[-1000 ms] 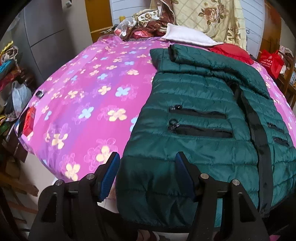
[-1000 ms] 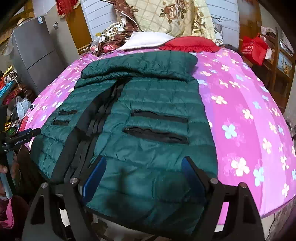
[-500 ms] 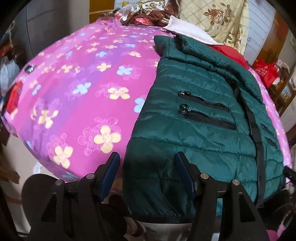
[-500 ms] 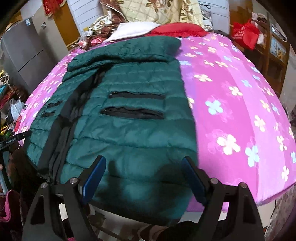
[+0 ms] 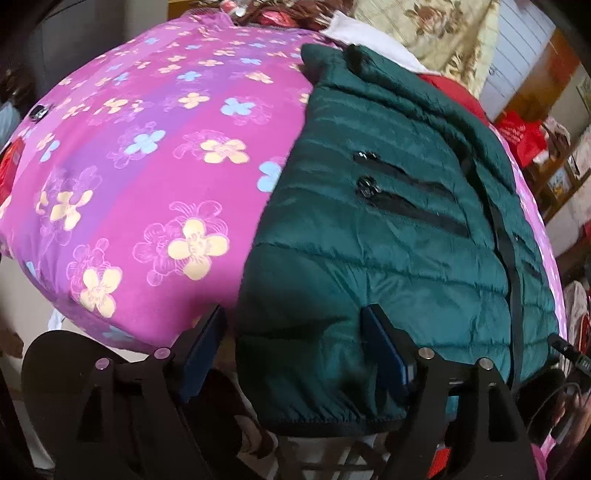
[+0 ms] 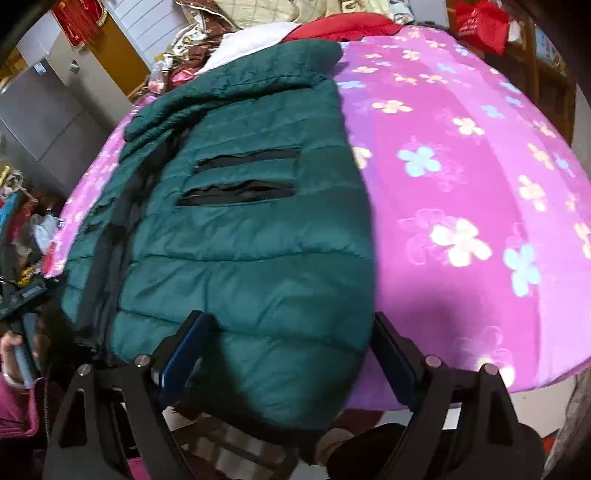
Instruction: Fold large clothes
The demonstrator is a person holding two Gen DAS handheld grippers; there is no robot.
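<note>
A dark green quilted jacket (image 5: 388,229) lies front-up on a pink flowered bed cover (image 5: 147,166), collar at the far end and hem hanging over the near edge. My left gripper (image 5: 293,321) hovers at the hem's left corner. Its jaws are opening, the corner lies between them, and the blue pads (image 5: 207,343) do not press on it. In the right wrist view the jacket (image 6: 240,240) fills the left half of the bed cover (image 6: 461,166). My right gripper (image 6: 290,325) straddles the hem's right corner, jaws wide and still opening slightly, not pinching the fabric.
A white pillow (image 6: 251,40), a red cushion (image 6: 340,27) and patterned bedding (image 5: 436,29) pile up at the bed's head. A red bag (image 5: 521,136) and shelves stand to the right. A grey cabinet (image 6: 40,107) and clutter stand to the left. A person's hand (image 6: 14,354) shows at the left edge.
Both grippers have sunk and tipped down toward the jacket's hem at the bed's near edge. The left jaws have spread wider around the hem corner.
</note>
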